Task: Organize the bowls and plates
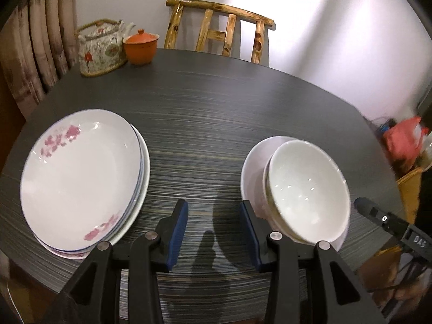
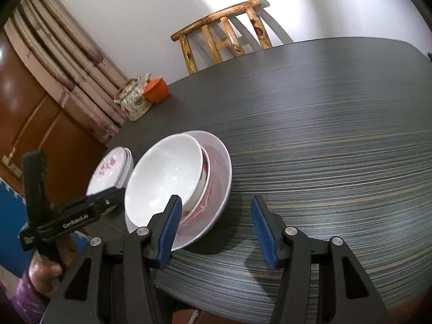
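A stack of white plates [image 1: 83, 172] with pink flowers sits at the table's front left; it also shows in the right wrist view [image 2: 110, 170]. To the right, white bowls [image 1: 307, 189] are nested and tilted inside a wider white dish [image 1: 251, 170]; in the right wrist view the top bowl [image 2: 164, 178] rests in a pink-patterned bowl inside the dish [image 2: 221, 172]. My left gripper [image 1: 214, 216] is open and empty above the table between the two stacks. My right gripper [image 2: 216, 213] is open and empty, just right of the bowls.
The dark striped table [image 1: 216, 113] carries a floral teapot [image 1: 100, 48] and an orange lidded cup [image 1: 141, 45] at the back left. A wooden chair [image 1: 218, 29] stands behind the table. A curtain [image 1: 32, 54] hangs at the left. Clutter [image 1: 402, 140] sits off the right edge.
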{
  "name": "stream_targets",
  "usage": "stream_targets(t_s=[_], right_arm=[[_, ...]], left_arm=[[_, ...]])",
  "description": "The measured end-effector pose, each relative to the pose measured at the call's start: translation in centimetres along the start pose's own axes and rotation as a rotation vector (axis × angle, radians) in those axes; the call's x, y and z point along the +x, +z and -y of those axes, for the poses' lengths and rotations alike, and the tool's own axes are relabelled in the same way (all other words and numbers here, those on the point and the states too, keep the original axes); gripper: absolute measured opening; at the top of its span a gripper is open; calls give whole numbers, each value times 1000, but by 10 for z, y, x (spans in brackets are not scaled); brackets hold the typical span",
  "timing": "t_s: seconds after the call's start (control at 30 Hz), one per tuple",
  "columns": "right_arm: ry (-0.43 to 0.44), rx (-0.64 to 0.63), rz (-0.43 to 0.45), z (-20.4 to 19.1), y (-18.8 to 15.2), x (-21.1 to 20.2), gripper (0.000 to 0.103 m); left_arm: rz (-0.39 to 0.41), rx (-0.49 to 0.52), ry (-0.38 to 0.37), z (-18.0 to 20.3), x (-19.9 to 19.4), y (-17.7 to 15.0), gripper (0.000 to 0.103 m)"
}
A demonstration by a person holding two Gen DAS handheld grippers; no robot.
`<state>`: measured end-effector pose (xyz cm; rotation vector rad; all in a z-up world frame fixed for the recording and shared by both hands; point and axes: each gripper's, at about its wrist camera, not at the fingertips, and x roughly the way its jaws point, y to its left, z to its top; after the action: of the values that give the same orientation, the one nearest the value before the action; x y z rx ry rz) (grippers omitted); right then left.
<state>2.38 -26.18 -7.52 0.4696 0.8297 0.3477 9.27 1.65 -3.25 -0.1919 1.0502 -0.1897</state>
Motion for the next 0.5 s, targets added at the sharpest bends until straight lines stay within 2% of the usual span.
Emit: stream_targets(t_s=[0.13, 0.43, 0.5], right_arm=[[39, 62, 0, 13, 3, -6, 51], [1, 43, -71, 14, 8, 9, 43], [-7, 40, -92, 13, 10, 15, 38]], left_arm=[[-16, -10, -13, 1, 2, 5, 40], [-64, -22, -25, 4, 8, 11, 40], [-71, -30, -28, 2, 10, 13, 40]])
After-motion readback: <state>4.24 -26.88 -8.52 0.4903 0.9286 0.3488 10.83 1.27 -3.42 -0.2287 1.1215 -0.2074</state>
